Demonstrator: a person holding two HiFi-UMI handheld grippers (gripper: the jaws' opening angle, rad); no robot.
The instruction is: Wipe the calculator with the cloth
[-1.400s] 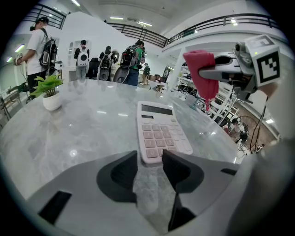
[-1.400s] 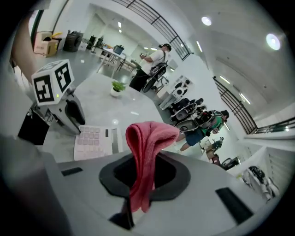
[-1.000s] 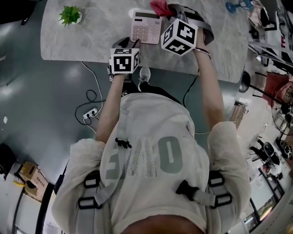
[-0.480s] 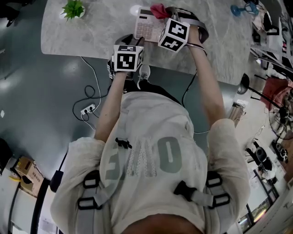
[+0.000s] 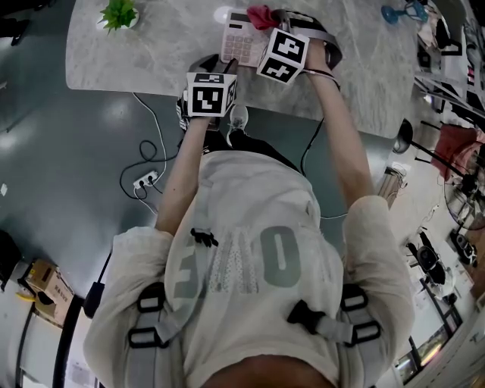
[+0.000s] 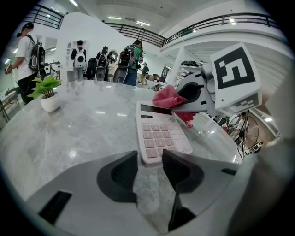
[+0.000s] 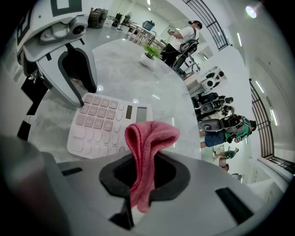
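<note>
By the calculator (image 5: 239, 45), right gripper (image 7: 144, 177) tilted steeply down, cloth (image 7: 150, 133) pinched.

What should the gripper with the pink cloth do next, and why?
Probably lower the right gripper a touch and drag the pink cloth across the calculator. Its jaws pinch the cloth right by the display end, and the left gripper, jaws apart, sits at the calculator's near edge.

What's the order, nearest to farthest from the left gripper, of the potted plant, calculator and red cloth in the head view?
1. calculator, directly ahead of the left gripper.
2. red cloth, at the calculator's far end, to the right.
3. potted plant, far off at the left end of the table.
</note>
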